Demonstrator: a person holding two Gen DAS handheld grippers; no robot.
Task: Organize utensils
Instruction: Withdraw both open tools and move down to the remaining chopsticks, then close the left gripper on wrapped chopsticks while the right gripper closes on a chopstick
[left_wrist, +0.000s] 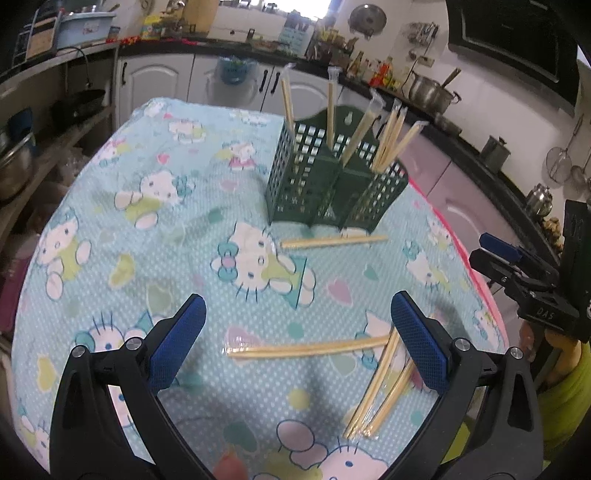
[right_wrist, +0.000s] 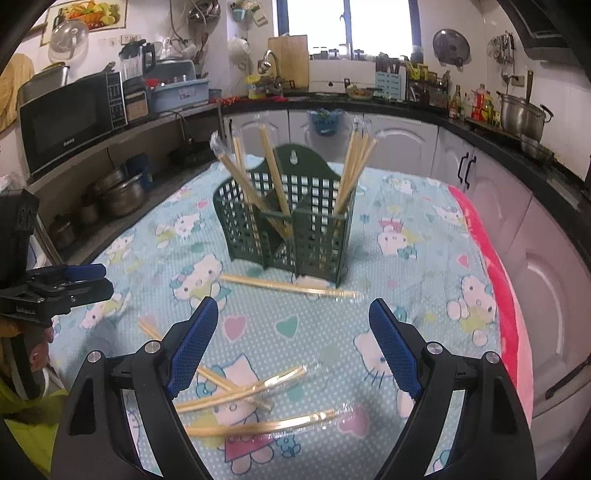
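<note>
The task is judged to be partly done: several pairs of pale wooden chopsticks in clear plastic sleeves (right_wrist: 275, 184) are already being held upright in the dark green perforated plastic utensil holder (right_wrist: 295, 229), while four more wrapped pairs are lying loose on the light blue cartoon-cat tablecloth (left_wrist: 155, 206). One loose pair (left_wrist: 334, 240) is lying just in front of the holder; another (left_wrist: 306, 349) is lying crosswise between the fingers of the left gripper (left_wrist: 297, 343), and two more (left_wrist: 380, 387) are lying near its right finger. The left gripper is being held wide apart above the cloth, carrying nothing. The right gripper (right_wrist: 293, 350) is likewise being held wide and empty over the loose pairs (right_wrist: 243, 391). A pick-up is judged to be next: one gripper would need lowering astride a single pair, then closing across it.
</note>
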